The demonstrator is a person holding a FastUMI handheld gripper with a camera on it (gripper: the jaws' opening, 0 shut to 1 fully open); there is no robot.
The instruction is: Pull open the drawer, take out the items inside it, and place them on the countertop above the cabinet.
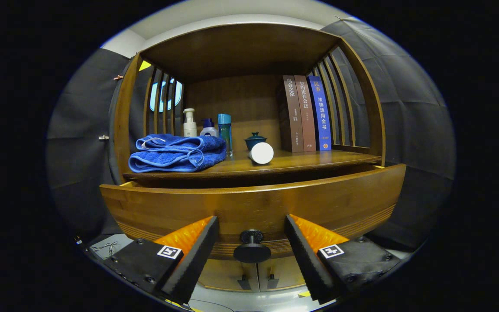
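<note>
Wooden drawer [254,206] fronts the cabinet and stands slightly pulled out, a dark gap showing behind its top edge; I can't see inside. Its round knob [251,247] sits between my gripper [251,249] fingers, which stand apart and touch nothing. On the countertop [301,161] above lie a blue towel [178,152], bottles, a white cylinder [261,153] and books. I judge the drawer-handling step; closing on the knob comes next.
</note>
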